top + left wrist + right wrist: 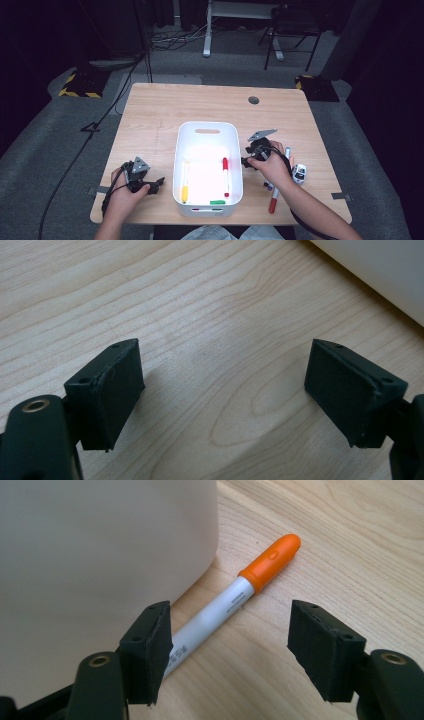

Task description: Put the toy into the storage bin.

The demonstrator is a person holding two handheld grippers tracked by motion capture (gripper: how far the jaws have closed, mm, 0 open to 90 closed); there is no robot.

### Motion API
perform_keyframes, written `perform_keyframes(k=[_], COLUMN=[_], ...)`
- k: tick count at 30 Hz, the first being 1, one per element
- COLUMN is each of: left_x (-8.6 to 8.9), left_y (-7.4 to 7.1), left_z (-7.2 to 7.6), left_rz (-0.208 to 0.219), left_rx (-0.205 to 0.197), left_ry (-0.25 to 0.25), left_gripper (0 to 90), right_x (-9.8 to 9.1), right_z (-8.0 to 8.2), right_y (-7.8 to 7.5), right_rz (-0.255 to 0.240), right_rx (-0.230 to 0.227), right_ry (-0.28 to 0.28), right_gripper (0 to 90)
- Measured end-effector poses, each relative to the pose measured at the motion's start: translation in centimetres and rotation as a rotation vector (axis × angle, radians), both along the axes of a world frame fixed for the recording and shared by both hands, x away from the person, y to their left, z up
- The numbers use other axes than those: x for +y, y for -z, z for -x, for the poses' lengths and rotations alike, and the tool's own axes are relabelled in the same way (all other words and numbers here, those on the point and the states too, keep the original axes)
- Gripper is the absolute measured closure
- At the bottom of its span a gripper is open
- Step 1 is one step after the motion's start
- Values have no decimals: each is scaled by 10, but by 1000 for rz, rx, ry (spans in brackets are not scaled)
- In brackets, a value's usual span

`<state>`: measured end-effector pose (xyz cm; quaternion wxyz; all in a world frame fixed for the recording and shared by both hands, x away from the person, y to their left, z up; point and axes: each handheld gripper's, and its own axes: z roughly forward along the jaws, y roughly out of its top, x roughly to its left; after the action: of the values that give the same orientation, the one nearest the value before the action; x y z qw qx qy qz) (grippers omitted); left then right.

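Overhead, pale wooden tabletop [210,105] with a white rectangular plastic bin [207,132] at centre. Inside the bin: a yellow-capped white marker [184,182] along the 9 o'clock wall, a red-capped white marker [226,175] along the 3 o'clock wall, a small green piece [217,202] at 6 o'clock.

At 3 o'clock of the bin, right gripper [230,645] held low over the tabletop in a hand [274,167], jaws spread and pinching nothing. Between those jaws, seen in the right gripper view: orange-capped white marker [235,600], lying flat on the wood just beside the bin's outer wall, cap pointing toward 1 o'clock, barrel running close past the jaw on the bin's side; touching or not, cannot tell. Other jaw well clear of the barrel.

At 8 o'clock of the bin, left gripper [222,390] resting near the tabletop's front edge in the other hand [122,192], jaws parted over bare wood, nothing between them, a corner of the bin at 1 o'clock in the left gripper view.

Further toward 3 o'clock, past the right hand: a red-capped marker [274,202], a blue-tipped grey pen [287,151] and a small white toy car [299,174] on the tabletop, well apart from the bin.
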<state>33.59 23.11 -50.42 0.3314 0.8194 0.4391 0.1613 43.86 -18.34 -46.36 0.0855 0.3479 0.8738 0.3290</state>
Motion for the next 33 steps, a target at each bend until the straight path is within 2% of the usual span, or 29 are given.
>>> perform_keyframes(k=[6,7,9,14,16,17,20,23,28,33], left_x=[0,0,0,0,0,0,0,0,0,0], left_y=[0,0,0,0,0,0,0,0,0,0], left_z=[0,0,0,0,0,0,0,0,0,0], left_rz=[1,1,1,1,0,1,3,3,1,1], left_rx=[-2,-2,-2,-2,0,-2,-2,-2,-2,-3], left_ry=[-1,-1,-1,-1,0,-1,-1,0,-1,-1], left_gripper=[163,163,163,163,163,163,163,163,163,163], right_x=[5,6,9,4,3,-1,-3,-2,-3,-6], right_z=[-8,-10,-13,-19,-20,-23,-28,-29,-30,-27], right_y=[8,10,13,14,13,12,13,13,11,7], right_rz=[-8,7,14,71,74,86,91,109,112,90], right_rx=[11,0,11,18,22,32,59,51,78,88], right_ry=[19,14,35,34,40,48,62,68,87,81], right_gripper=[353,359,382,500,522,610,680,763,771,772])
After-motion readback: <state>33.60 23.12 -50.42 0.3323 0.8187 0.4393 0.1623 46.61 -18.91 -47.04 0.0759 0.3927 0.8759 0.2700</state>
